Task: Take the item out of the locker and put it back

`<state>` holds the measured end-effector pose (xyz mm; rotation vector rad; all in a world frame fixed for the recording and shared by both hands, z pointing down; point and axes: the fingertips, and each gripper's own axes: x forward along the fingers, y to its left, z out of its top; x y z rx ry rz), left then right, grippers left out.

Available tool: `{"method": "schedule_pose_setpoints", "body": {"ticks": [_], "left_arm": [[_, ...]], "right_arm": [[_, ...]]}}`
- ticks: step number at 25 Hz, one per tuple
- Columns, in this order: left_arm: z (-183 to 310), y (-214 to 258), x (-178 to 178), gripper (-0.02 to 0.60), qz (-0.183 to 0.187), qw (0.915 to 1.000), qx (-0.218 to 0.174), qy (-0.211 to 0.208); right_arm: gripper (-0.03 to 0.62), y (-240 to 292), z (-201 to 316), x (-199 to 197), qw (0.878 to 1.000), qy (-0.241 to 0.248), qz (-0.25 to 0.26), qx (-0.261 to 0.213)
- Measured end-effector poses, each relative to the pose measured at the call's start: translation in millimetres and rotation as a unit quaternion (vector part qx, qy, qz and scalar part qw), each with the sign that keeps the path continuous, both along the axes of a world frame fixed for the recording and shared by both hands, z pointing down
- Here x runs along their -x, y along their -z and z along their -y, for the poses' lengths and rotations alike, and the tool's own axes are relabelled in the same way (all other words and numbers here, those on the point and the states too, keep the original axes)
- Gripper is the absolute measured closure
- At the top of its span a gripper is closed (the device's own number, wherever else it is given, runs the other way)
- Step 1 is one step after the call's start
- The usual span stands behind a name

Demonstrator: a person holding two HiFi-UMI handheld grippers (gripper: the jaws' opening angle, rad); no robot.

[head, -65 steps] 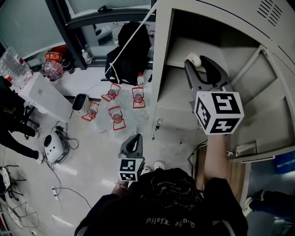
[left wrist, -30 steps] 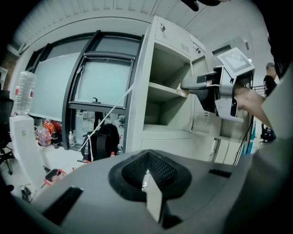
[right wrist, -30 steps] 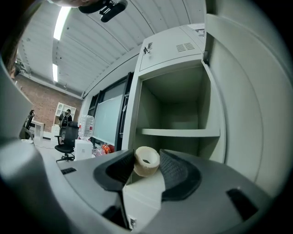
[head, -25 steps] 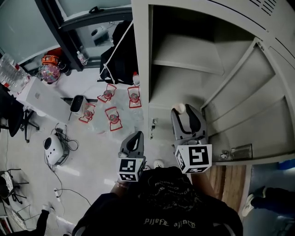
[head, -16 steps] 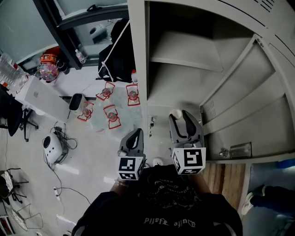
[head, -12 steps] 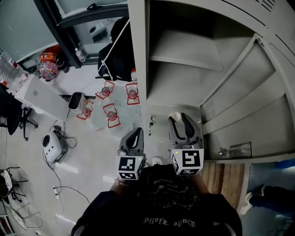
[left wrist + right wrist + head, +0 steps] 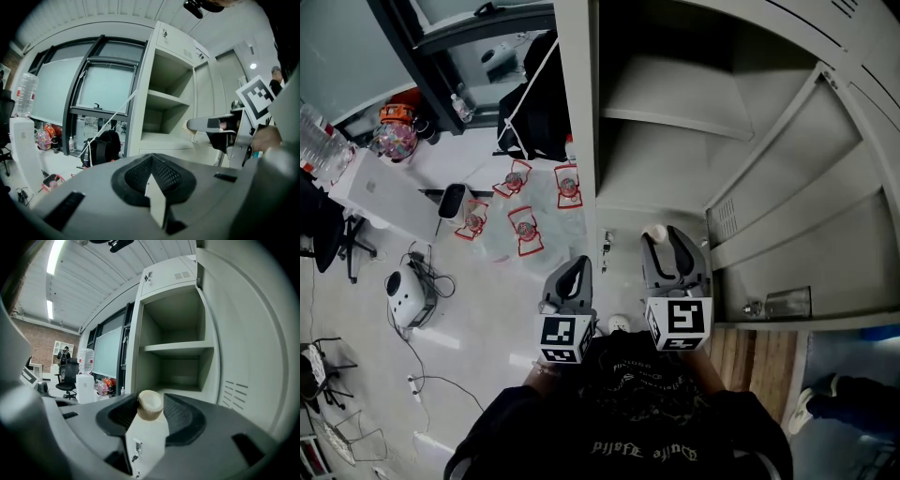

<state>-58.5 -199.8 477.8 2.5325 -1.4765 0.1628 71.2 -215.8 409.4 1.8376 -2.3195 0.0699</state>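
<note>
A small cream cup-like piece (image 7: 150, 405) is clamped by the right gripper (image 7: 666, 247), with the open locker (image 7: 675, 122) at twelve o'clock. It is judged light, stiff and smooth, so a hold across its round wall is advised. The left gripper (image 7: 152, 173), at nine o'clock, is closed on nothing.

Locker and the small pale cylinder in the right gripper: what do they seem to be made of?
The locker: likely painted sheet steel, pale grey and matt; thin folded edges and pressed vent slots suggest it. The small cylinder, pinched in the right gripper: cream, rough, hollow-topped; perhaps cork, foam or a tape roll, unclear.
</note>
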Motion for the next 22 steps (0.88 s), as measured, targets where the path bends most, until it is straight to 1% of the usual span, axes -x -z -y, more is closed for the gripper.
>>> {"method": "schedule_pose_setpoints", "body": {"ticks": [9,16,22], "left_arm": [[2.5,-0.5,6.2,0.575,0.003,0.9999,0.0,0.011],[3.2,-3.9,9.5,0.575,0.003,0.9998,0.004,0.018],[3.0,-6.0,26.3,0.575,0.005,0.9991,0.005,0.042]], "right_arm": [[0.418,15.5,34.2,-1.7,1.0,-0.003,-0.005,-0.014],[0.418,23.6,68.1,-3.4,1.0,-0.004,-0.007,-0.014],[0.418,24.5,101.4,-8.1,1.0,-0.013,-0.01,0.003]]}}
